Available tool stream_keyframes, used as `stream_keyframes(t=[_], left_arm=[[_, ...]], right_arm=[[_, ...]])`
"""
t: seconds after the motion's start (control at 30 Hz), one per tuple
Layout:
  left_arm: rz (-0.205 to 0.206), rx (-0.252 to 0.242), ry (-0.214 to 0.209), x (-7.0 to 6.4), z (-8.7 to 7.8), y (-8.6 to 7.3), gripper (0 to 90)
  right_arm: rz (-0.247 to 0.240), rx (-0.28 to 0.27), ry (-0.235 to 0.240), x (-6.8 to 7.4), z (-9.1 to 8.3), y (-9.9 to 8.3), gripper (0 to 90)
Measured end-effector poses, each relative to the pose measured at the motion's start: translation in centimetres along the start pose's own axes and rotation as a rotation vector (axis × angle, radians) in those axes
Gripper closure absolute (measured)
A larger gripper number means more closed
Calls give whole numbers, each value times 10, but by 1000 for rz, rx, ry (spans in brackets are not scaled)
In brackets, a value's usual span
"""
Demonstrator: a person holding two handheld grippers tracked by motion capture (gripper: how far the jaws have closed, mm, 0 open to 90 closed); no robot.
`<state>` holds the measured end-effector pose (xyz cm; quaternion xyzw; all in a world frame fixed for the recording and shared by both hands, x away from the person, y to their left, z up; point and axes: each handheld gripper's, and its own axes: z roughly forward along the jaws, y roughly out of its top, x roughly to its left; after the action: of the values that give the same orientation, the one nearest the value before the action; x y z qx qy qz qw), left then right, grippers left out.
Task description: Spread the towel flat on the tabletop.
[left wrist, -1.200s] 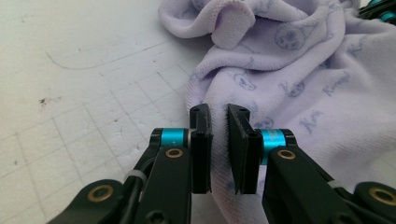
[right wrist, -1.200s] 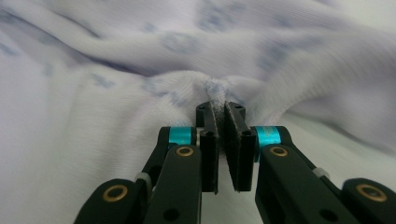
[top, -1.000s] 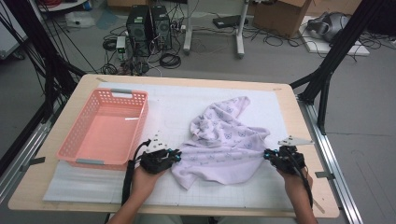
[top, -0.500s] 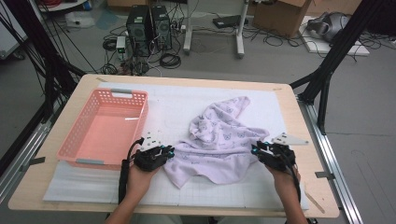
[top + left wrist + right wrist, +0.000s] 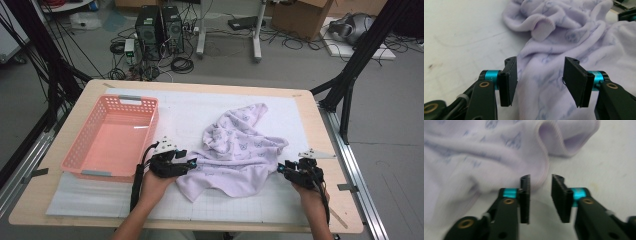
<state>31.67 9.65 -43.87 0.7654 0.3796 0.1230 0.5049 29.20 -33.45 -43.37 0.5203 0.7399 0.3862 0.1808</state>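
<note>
A crumpled lilac cloth [image 5: 240, 150] with a small blue print lies mid-table on the white mat [image 5: 190, 112]. My left gripper [image 5: 191, 162] is at the cloth's lower left edge. In the left gripper view it [image 5: 540, 75] stands open, with a fold of the cloth [image 5: 549, 82] lying between and beyond the jaws. My right gripper [image 5: 281, 169] is at the cloth's lower right corner. In the right gripper view it [image 5: 540, 186] is narrowly open, and the cloth's ribbed hem [image 5: 542, 170] reaches into the gap from the far side.
A pink plastic basket [image 5: 80, 150] sits at the left of the mat, close to my left gripper. Wooden table edges [image 5: 345, 215] frame the mat. Black frame posts, cables and computer cases stand on the floor beyond the table.
Both grippers have come in against the cloth's lower edges. The left moved slightly forward; the right went inward, then back a little. The cloth's lower part lies more spread out.
</note>
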Motion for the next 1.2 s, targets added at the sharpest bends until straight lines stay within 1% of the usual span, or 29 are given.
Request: stream_keyframes(t=[0.03,0.07,0.1,0.13,0.2,0.23,0.27,0.3,0.33,0.37,0.4,0.43,0.47,0.53,0.57,0.6,0.63,0.73,0.83,0.87,0.9,0.93,0.97,1.03,1.07,1.1,1.13,1.17,1.2], left_arm=[[12,8,-5,-1,5,4,452],[23,47,-9,-1,10,7,447],[37,122,-30,-4,22,10,430],[37,122,-30,-4,22,10,438],[63,199,-18,-6,33,8,460],[101,196,13,-8,34,8,675],[123,195,28,-8,33,8,792],[102,183,20,-6,33,9,792],[92,168,34,-4,32,10,805],[93,138,59,-2,31,12,822],[63,91,98,4,28,19,822],[63,91,98,4,28,19,824],[52,60,113,6,27,23,824],[46,3,164,11,27,33,824],[46,3,164,11,27,33,824],[52,-10,190,13,28,36,824],[56,-24,214,16,30,38,825],[56,-66,281,25,36,39,821],[31,-44,280,29,38,36,798],[21,-27,268,31,38,35,704],[20,-17,265,32,38,34,704],[16,-9,261,32,36,33,630],[7,-15,254,33,34,32,517],[-4,-32,245,32,30,29,450],[-12,-39,237,32,25,27,450],[-13,-46,221,32,22,24,433],[-14,-48,209,32,20,22,428],[-10,-30,198,31,17,21,428],[-9,-27,190,30,14,19,414]], right_arm=[[0,0,0,0,0,0,610],[17,-16,20,-1,2,4,588],[15,4,51,2,11,10,552],[-2,31,61,4,17,12,532],[-15,58,65,7,23,13,516],[-58,91,41,12,35,15,483],[-83,90,20,14,38,17,523],[-83,90,20,14,38,17,523],[-104,92,-2,15,40,20,611],[-150,82,-22,16,45,29,799],[-167,48,-36,17,47,35,818],[-167,29,-48,17,50,41,825],[-167,29,-48,17,50,41,825],[-185,-32,-126,19,56,63,824],[-183,-55,-156,20,58,70,823],[-183,-55,-156,20,58,70,823],[-203,-88,-205,23,64,83,822],[-213,-94,-258,29,76,99,821],[-208,-78,-245,34,86,104,813],[-225,-64,-208,40,94,105,797],[-225,-64,-208,40,94,105,797],[-216,-62,-173,40,96,104,764],[-180,-58,-113,40,95,102,679],[-142,-65,-59,38,89,102,603],[-142,-65,-59,38,89,102,603],[-130,-114,-33,37,74,100,597],[-135,-139,-38,36,65,99,598],[-135,-139,-38,36,65,99,598],[-133,-166,-31,31,49,93,606]])
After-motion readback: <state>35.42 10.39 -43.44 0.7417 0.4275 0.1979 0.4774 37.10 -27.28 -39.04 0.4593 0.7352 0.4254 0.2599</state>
